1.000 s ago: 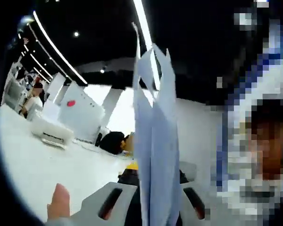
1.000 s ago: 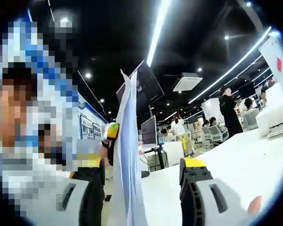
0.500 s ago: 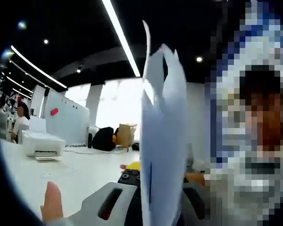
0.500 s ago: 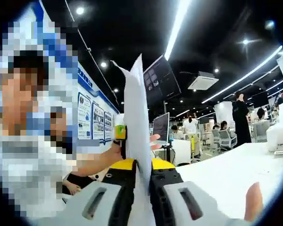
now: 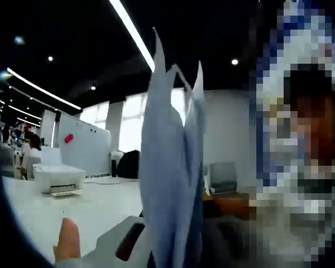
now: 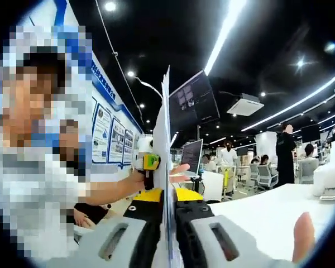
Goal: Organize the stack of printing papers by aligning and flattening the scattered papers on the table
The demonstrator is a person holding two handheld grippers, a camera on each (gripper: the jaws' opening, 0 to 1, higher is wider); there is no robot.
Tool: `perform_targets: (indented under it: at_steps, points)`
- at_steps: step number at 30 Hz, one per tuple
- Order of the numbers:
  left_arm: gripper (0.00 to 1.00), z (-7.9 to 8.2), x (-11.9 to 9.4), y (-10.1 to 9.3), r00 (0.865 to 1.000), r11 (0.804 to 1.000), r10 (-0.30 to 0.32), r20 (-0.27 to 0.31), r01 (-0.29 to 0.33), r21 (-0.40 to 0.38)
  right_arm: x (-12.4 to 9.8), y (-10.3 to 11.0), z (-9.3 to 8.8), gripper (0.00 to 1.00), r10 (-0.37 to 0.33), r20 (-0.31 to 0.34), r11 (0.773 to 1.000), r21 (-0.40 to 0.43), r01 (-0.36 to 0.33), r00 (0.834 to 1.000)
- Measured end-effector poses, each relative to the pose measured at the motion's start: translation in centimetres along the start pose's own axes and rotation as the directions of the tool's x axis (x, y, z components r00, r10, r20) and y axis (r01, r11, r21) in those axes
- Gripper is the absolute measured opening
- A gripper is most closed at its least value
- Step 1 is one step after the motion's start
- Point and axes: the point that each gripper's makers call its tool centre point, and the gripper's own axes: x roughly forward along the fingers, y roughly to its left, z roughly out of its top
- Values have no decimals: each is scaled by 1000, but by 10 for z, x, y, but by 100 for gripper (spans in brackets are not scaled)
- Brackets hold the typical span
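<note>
Holding the papers [image 6: 165, 167] upright above the white table [image 6: 268, 209], I have my right gripper [image 6: 166, 245] clamped narrow on their lower edge. My left gripper [image 5: 173, 251] also has the sheets rising between its jaws, though I cannot tell how tightly they close. In the left gripper view the top corners fan apart unevenly. I judge this the aligning step; next I would tap the stack's edge on the table to square it.

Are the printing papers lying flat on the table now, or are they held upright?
Upright. In the right gripper view the papers stand on edge, clamped by the right gripper; in the left gripper view their fanned top corners point upward.
</note>
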Motion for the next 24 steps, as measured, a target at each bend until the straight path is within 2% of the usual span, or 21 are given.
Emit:
perform_targets:
  at_steps: [1, 2, 5, 7, 9, 12, 13, 16, 18, 19, 20, 24]
  points:
    - [6, 1, -1, -1, 1000, 1000, -7, 11, 7, 5, 0, -2, -1, 29, -12, -2, 1000, 7, 12, 1000]
    - [6, 5, -1, -2, 999, 1000, -14, 32, 13, 10, 0, -3, -7, 33, -8, -24, 1000, 10, 8, 1000]
    - [6, 12, -1, -9, 995, 998, -65, 80, 66, -4, 4, -4, -26, 33, 1, -89, 1000, 14, 1, 996]
    - [6, 10, 0, -11, 994, 997, -78, 71, 78, -2, 9, -2, -31, 33, 8, -106, 1000, 17, -6, 994]
    - [6, 2, 2, -14, 996, 996, -86, 26, 86, 3, 10, 3, -29, 26, 34, -93, 999, 30, -32, 995]
    - [6, -7, 4, -15, 997, 997, -74, -18, 75, 25, 9, 11, -26, 3, 77, -79, 995, 63, -72, 994]
    - [6, -8, 5, -14, 997, 997, -68, -26, 69, 30, 9, 14, -28, 0, 88, -81, 994, 70, -82, 993]
    - [8, -10, 5, -9, 999, 998, -42, -28, 43, 41, 6, 12, -30, 0, 75, -80, 995, 64, -70, 994]
    - [18, -14, 5, -5, 999, 999, -20, -43, 22, 43, 3, 7, -28, 0, 52, -79, 997, 62, -47, 995]
    - [26, -21, 2, -4, 997, 999, -4, -74, 8, 52, 1, 5, -25, 0, 47, -65, 996, 78, -42, 997]
    - [29, -24, 0, -4, 997, 998, 7, -83, -2, 57, -2, 4, -24, 0, 44, -57, 996, 86, -39, 997]
    - [28, -43, -12, -6, 996, 998, 23, -86, -18, 55, -12, -2, -21, 0, 29, -41, 994, 102, -25, 999]
